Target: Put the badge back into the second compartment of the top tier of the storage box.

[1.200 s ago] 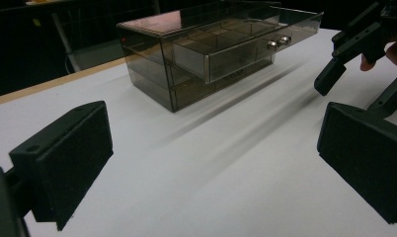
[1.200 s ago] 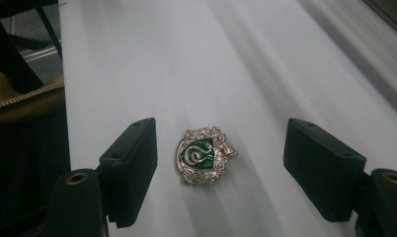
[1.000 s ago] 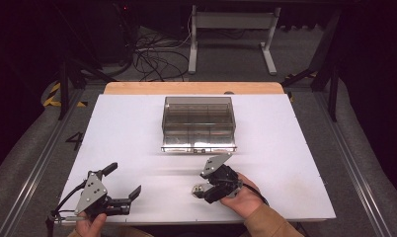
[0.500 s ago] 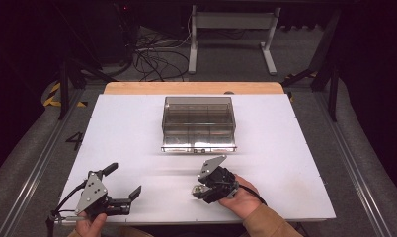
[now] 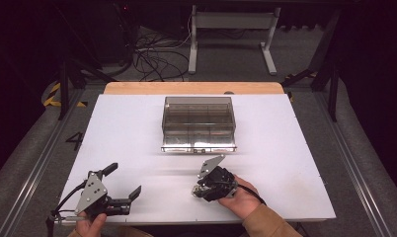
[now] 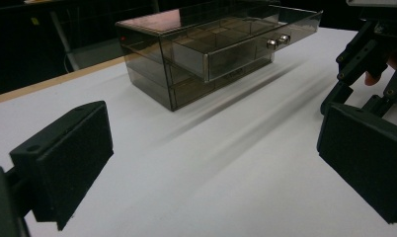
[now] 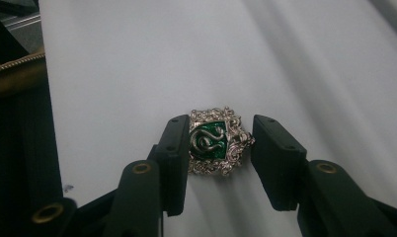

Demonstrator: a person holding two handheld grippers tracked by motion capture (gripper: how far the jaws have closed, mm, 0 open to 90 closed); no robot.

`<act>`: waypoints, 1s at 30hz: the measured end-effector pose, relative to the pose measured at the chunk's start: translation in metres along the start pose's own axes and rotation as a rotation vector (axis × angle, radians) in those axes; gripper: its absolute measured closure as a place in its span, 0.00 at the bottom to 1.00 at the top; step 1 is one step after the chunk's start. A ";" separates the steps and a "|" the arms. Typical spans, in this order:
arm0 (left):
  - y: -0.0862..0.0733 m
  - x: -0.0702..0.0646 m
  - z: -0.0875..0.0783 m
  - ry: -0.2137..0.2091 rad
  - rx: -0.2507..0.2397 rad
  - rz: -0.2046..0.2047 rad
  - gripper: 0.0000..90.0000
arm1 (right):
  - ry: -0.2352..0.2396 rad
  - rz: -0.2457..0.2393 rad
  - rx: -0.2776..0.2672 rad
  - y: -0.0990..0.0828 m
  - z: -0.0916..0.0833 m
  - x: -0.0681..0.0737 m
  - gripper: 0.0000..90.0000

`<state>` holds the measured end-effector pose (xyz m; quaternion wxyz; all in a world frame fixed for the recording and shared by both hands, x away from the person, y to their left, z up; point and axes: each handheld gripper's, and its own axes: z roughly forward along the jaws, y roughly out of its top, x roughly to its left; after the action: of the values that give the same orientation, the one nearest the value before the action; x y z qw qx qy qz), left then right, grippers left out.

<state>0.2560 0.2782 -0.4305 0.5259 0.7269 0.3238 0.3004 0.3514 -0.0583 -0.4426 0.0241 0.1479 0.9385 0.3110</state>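
A silver badge (image 7: pixel 217 140) with a green snake shield lies flat on the white table (image 7: pixel 137 59). My right gripper (image 7: pixel 217 148) straddles it, and its jaws have just been closing. The left pad (image 7: pixel 174 158) sits at the badge's edge; the right pad (image 7: pixel 275 158) just meets its outermost tip, without a clear squeeze. In the high view the right gripper (image 5: pixel 200 190) points down at the table's front centre. My left gripper (image 5: pixel 124 180) rests at the front left, open and holding nothing, and its wide-apart jaws frame the left gripper view (image 6: pixel 211 163).
A smoky transparent drawer box (image 5: pixel 199 123) stands mid-table; its upper drawer (image 6: pixel 246 47) with two metal knobs is pulled out a little. The white tabletop (image 5: pixel 295 148) ends at a wooden strip at the back. Cables and a desk frame lie on the floor beyond.
The right gripper's jaws have narrowed around the spot under them. Both hands stay where they were.
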 end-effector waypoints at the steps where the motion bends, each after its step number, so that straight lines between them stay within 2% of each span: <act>1: 0.000 0.000 0.000 0.001 0.000 0.001 0.02 | 0.000 -0.001 0.001 0.000 0.000 -0.001 0.67; 10: 0.000 0.000 0.000 0.000 0.001 0.000 0.02 | 0.002 0.004 -0.017 0.000 -0.004 0.000 0.74; 19: 0.000 0.000 0.000 0.002 -0.001 -0.001 0.02 | -0.015 -0.023 -0.031 0.002 -0.010 0.006 0.80; 30: 0.000 0.000 0.000 0.001 -0.001 -0.001 0.02 | 0.007 -0.043 -0.031 0.004 -0.017 0.015 0.90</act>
<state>0.2560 0.2780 -0.4306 0.5262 0.7263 0.3244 0.3005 0.3358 -0.0607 -0.4256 0.0295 0.1261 0.9367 0.3254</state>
